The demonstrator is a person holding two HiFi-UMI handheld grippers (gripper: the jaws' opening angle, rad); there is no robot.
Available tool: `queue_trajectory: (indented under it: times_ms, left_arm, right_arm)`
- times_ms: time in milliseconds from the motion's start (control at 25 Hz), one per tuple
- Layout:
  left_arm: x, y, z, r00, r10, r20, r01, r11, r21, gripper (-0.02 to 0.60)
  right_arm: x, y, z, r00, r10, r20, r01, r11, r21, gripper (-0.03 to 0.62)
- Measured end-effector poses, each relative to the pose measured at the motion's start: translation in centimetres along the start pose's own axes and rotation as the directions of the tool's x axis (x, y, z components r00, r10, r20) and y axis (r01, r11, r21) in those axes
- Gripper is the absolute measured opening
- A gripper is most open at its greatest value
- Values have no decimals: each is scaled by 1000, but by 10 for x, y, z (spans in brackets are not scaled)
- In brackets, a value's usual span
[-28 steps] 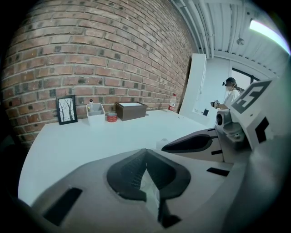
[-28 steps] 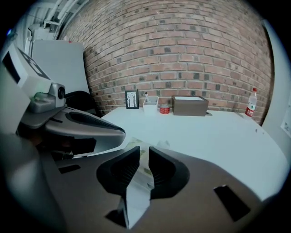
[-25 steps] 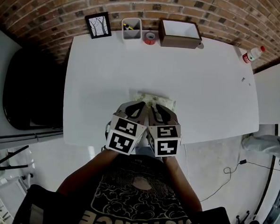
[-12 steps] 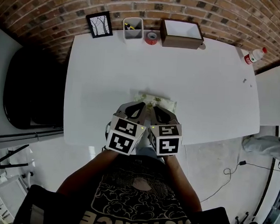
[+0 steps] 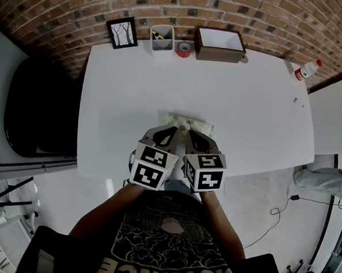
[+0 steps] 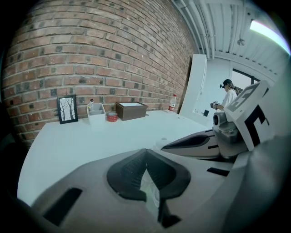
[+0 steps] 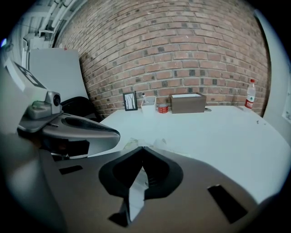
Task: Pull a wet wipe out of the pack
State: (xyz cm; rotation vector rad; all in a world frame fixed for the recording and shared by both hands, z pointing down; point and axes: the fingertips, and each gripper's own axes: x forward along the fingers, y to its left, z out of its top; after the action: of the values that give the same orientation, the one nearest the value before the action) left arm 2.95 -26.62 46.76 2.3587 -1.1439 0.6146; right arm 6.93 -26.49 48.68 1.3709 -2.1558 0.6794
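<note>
The wet wipe pack (image 5: 193,124), pale green and white, lies flat on the white table (image 5: 248,103) near its front edge. Both grippers hang side by side over the pack's near half and hide most of it. My left gripper (image 5: 173,129) has its jaws together, tips meeting (image 6: 145,153); pale material of the pack shows through the slit below the pads. My right gripper (image 5: 190,132) is likewise shut (image 7: 142,149), with a white strip showing through its slit. I cannot tell whether either one pinches anything. Bits of the pack (image 7: 128,143) peek out beyond the right gripper's tips.
Along the table's back edge stand a framed tree picture (image 5: 121,32), a white pen holder (image 5: 161,37), a red tape roll (image 5: 183,48) and a brown box (image 5: 219,43). A bottle (image 5: 307,69) sits at the far right corner. A black chair (image 5: 37,107) stands to the left.
The right gripper has shifted slightly to the right. The left gripper and the pack stay where they were.
</note>
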Motion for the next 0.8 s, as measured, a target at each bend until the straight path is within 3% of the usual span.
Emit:
queue_trajectory:
  times_ms: [800]
  left_arm:
    - [-19,-9,4,998,-44,36,42,998,42,12]
  right_arm:
    - [-33,9,22,992,-57,111,53,998,39,17]
